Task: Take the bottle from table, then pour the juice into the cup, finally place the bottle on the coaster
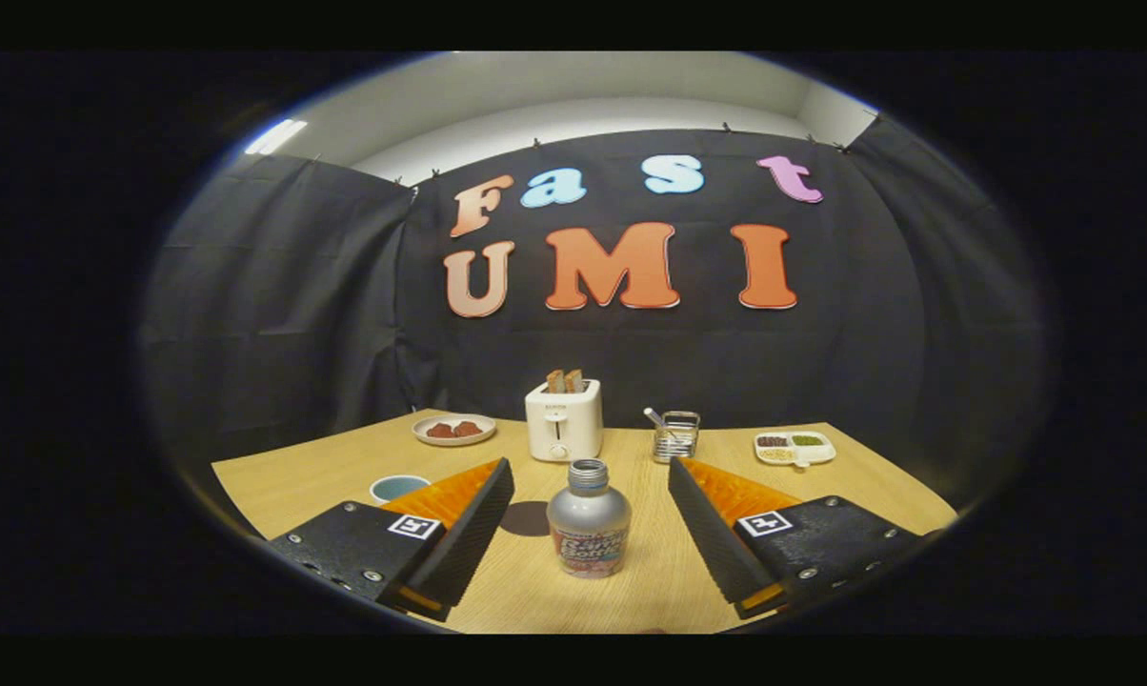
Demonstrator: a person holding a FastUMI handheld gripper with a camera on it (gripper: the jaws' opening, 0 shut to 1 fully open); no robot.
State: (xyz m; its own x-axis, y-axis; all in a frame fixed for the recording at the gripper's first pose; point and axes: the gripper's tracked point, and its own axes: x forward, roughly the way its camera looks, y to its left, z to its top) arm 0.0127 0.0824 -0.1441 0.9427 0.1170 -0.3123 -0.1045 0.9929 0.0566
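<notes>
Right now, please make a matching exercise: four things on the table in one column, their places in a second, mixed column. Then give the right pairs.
Things:
1. bottle
2. cup
3. toaster
4. coaster

Places:
A. just beyond the left finger's tip
B. far side of the table, bread sticking out of its top
C. between the open fingers of the tool, touching neither
D. flat on the table, right beside the bottle, on its left

Pairs: 1-C, 2-A, 3-B, 4-D

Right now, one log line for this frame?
phase: pre-grasp | hand-held gripper: open, fingers either side of bottle, not touching | bottle: upright on table, uncapped | cup: beyond left finger | coaster: beside bottle
</notes>
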